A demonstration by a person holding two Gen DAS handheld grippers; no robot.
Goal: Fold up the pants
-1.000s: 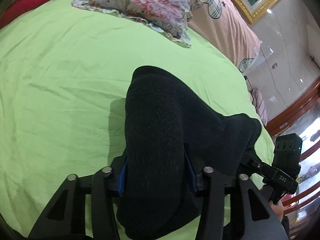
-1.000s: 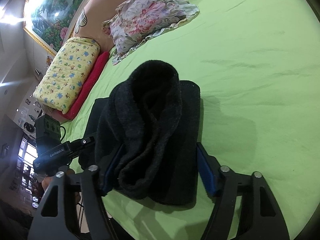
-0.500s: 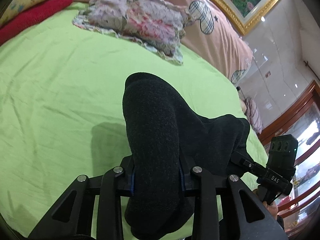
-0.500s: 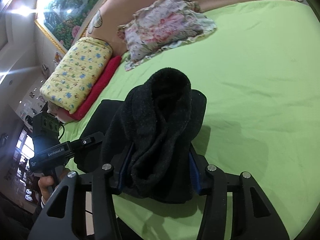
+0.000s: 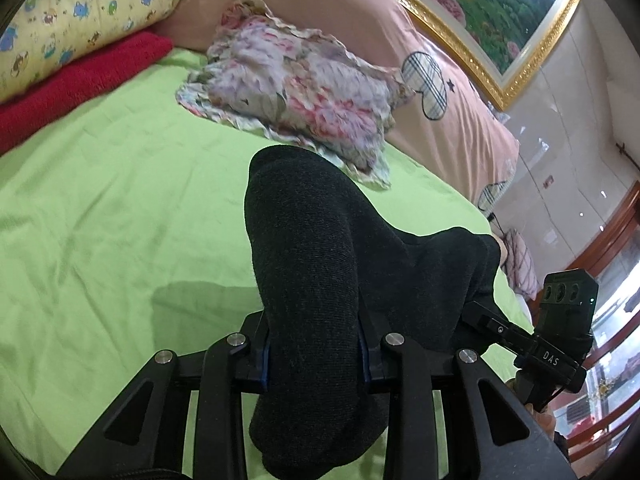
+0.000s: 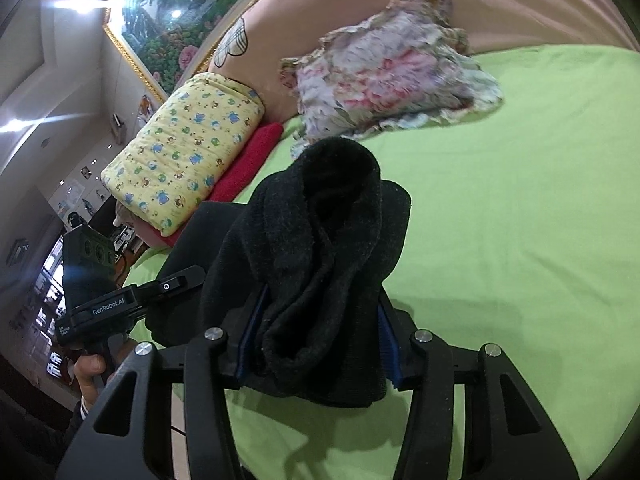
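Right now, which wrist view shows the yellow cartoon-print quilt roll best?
The right wrist view: the yellow cartoon-print quilt roll appears whole, lying on the red blanket. The left wrist view crops it at the frame's top-left corner.

Only two bits of writing can be read, and both are on the black hand tools.

In the left wrist view, white letters "DAS" stand on the black body of the right gripper (image 5: 554,354), off to the right of the left claw's tips. More letters may come before them, but they are hidden.

In the right wrist view, white letters "GenRobot.AI" stand on the side of the left gripper (image 6: 108,306), off to the left of the right claw. Just below sits a smaller line of white print, too tiny to read.
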